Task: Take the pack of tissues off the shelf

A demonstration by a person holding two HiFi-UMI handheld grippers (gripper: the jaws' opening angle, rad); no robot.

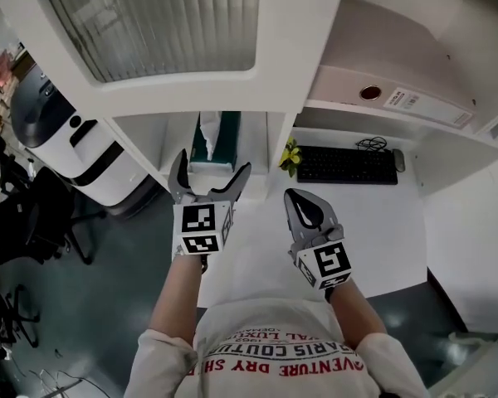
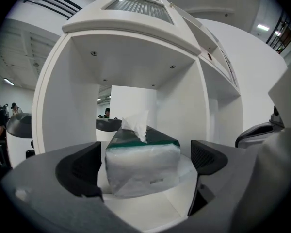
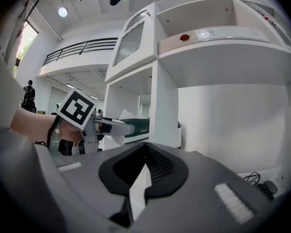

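Pack of tissues [image 1: 213, 142] sat in the open compartment of the white shelf unit [image 1: 295, 73], under the frosted cabinet door [image 1: 153, 23]. Its long axis ran front to back into the shelf, with a short end turned toward me. Its green top faced up and one white tissue [image 2: 137, 124] stood out of the slot. The sides were wrapped in whitish film, and a small print mark on the near face was too faint for me to read.

My left gripper [image 1: 212, 171] was held level at the shelf mouth with its jaws spread wide, one on each side of the pack's near end. The right pad stood clear of the wrapper and the left pad lay just beside it, neither one pressing.

My right gripper [image 1: 295, 197] hung over the white desk [image 1: 257, 247] to the right, jaws together and nothing between them.

A black keyboard [image 1: 346, 164] lay further back on the desk, beside a small yellow flower [image 1: 290, 156]. A white label [image 1: 402, 99] on the upper shelf was too small to read. Red lettering on the person's shirt [image 1: 286, 359] showed upside down, with "COUTU" and "DRY" among the legible parts.
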